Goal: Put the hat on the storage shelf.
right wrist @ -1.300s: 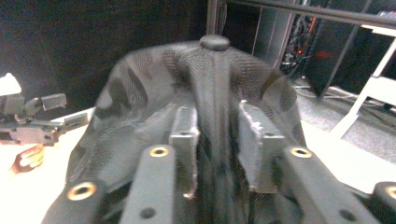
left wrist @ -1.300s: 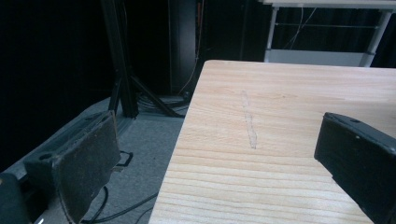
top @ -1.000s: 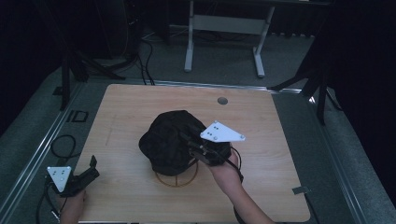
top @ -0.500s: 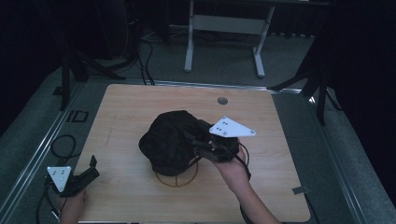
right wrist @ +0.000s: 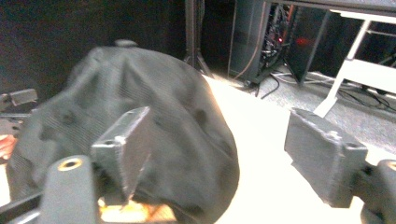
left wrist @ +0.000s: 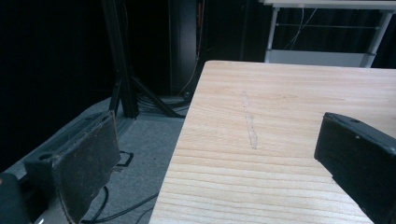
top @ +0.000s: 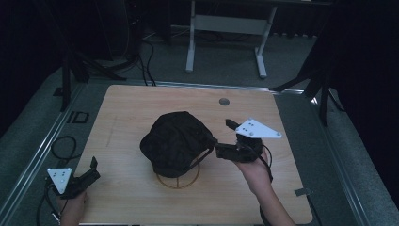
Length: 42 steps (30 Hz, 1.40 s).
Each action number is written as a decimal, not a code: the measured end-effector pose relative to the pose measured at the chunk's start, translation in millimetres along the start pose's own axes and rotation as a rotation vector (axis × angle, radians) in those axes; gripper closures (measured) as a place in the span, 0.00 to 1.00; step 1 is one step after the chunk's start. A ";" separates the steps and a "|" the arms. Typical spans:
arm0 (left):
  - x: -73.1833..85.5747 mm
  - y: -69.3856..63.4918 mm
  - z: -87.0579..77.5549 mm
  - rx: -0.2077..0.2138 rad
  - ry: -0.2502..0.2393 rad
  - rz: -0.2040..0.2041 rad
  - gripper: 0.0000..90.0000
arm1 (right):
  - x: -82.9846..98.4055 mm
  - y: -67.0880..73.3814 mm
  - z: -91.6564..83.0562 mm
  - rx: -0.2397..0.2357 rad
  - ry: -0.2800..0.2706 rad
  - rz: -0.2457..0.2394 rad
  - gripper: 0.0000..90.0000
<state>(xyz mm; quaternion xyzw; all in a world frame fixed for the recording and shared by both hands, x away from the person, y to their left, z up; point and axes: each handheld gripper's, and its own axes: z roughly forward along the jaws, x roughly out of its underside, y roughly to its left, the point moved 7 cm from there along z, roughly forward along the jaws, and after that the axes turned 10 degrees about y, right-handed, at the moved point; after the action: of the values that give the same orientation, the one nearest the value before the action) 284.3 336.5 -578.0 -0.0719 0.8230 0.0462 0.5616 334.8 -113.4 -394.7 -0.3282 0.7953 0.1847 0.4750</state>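
High view shows a black fabric cap (top: 176,141) draped over a thin gold wire stand (top: 179,178) near the middle of the pale wooden surface (top: 131,108), with our right gripper (top: 221,151) at the cap's three o'clock side, very close to the fabric edge; we cannot tell whether it touches. In the right gripper view its jaws stand wide apart, one pad in front of the cap (right wrist: 140,140), the other out over bare wood, with nothing between them. Our left gripper (top: 91,172) rests down at the surface's seven o'clock corner, well apart from the cap; in the left gripper view its jaws are also apart, with bare wood between them. We judge the step in hand to be taking hold of the cap by its edge. To do it well, we should bring the far jaw in so that a fold of fabric lies between both pads, close firmly on cloth alone rather than on the wire, and then lift straight up so the light stand does not tip or drag along.
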 end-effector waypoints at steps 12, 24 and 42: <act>0.0 -0.1 -0.1 -0.002 -0.002 0.000 0.01 | 36.4 -38.7 -13.9 0.046 0.004 0.015 0.15; 0.0 -0.1 0.2 -0.002 0.000 0.001 0.01 | 96.2 -82.4 -18.8 0.160 0.061 0.050 0.15; 0.0 -0.3 0.1 -0.005 0.000 0.004 0.01 | 192.1 -137.1 -31.6 0.288 0.099 0.159 0.14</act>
<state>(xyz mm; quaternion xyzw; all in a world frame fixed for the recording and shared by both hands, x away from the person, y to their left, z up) 284.5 336.2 -578.0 -0.0715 0.8231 0.0493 0.5612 346.4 -297.3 -545.5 -0.2016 0.8595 0.0894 0.4612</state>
